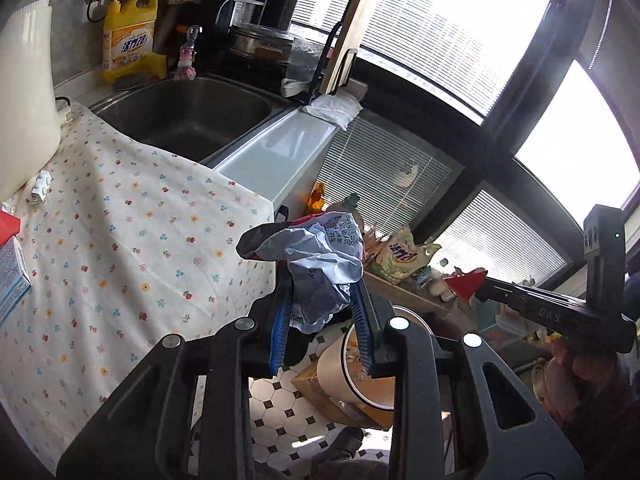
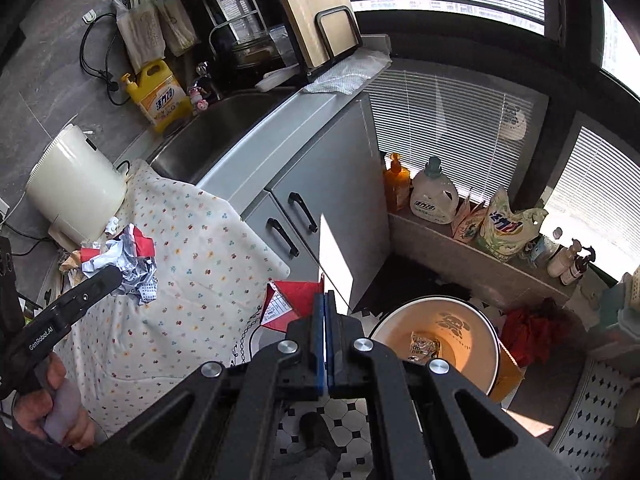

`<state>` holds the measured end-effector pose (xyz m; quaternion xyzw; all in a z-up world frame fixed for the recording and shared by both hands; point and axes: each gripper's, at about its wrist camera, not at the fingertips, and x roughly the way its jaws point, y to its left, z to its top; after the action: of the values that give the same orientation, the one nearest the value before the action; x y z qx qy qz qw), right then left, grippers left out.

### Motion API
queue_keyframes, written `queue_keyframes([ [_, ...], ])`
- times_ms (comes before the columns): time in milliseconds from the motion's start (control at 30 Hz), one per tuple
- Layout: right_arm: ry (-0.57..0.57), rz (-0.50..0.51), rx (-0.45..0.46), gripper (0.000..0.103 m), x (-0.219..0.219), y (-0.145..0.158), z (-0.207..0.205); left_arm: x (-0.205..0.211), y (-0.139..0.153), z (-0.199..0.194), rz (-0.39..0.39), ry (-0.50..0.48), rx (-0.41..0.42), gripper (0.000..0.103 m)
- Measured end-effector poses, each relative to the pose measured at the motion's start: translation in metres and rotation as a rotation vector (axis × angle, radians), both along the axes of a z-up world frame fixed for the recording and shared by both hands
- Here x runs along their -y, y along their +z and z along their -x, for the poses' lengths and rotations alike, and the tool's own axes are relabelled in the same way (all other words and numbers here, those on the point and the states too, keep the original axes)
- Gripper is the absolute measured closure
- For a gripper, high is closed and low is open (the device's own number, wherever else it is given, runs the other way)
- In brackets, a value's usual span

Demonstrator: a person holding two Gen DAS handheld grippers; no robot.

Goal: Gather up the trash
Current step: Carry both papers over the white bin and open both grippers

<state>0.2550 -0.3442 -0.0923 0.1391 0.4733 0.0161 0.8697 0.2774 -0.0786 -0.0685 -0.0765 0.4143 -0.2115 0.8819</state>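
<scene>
crumpled paper (image 1: 320,264), white with print, sits clamped between the blue pads of the left gripper (image 1: 322,328); the right gripper (image 2: 325,332) has its jaws pressed together on the corner of a red wrapper (image 2: 294,300). both loads hang off the edge of the flowered cloth (image 2: 192,280), with the bin (image 2: 452,344) on the floor below and to the side, a bit of clear wrapper already in it. to do this well, i judge each load should be carried fully over the bin's mouth before letting go, as light paper can drift. cupboard handles (image 2: 304,212) jut close by, and bottles (image 2: 434,196) on the low ledge crowd the far side. a cardboard box (image 1: 320,396) leans against the bin.
</scene>
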Motion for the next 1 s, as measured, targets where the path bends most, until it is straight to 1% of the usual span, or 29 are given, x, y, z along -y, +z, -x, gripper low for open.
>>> queue_keyframes([
  [133,-0.052,-0.004,-0.001,0.099,0.033,-0.002,0.017,0.039,-0.002,0.002,-0.001,-0.061,-0.007,0.074],
  [167,-0.063,-0.012,-0.002,0.097,0.041,-0.003,0.022,0.048,-0.003,0.003,-0.003,-0.075,-0.010,0.074],
  [200,-0.071,-0.021,-0.009,0.092,0.048,-0.005,0.025,0.056,-0.004,0.003,-0.004,-0.087,-0.013,0.074],
  [233,-0.082,-0.029,-0.009,0.080,0.056,-0.006,0.031,0.064,-0.006,0.003,-0.006,-0.098,-0.017,0.074],
  [267,-0.101,-0.025,0.006,0.048,0.063,-0.005,0.037,0.072,-0.007,0.004,-0.008,-0.108,-0.022,0.074],
  [300,-0.119,-0.012,0.022,0.037,0.069,-0.003,0.043,0.078,-0.009,0.005,-0.010,-0.117,-0.027,0.074],
  [600,-0.177,-0.006,-0.004,0.039,0.124,-0.012,0.069,0.134,-0.024,0.014,-0.014,-0.171,-0.054,0.074],
  [867,-0.192,0.006,-0.010,0.039,0.154,-0.017,0.085,0.174,-0.043,0.024,-0.024,-0.210,-0.098,0.073],
  [967,-0.201,0.014,-0.014,0.039,0.165,-0.018,0.089,0.185,-0.051,0.025,-0.013,-0.220,-0.125,0.070],
  [1000,-0.206,0.016,-0.017,0.039,0.169,-0.019,0.090,0.188,-0.053,0.025,-0.004,-0.225,-0.133,0.065],
])
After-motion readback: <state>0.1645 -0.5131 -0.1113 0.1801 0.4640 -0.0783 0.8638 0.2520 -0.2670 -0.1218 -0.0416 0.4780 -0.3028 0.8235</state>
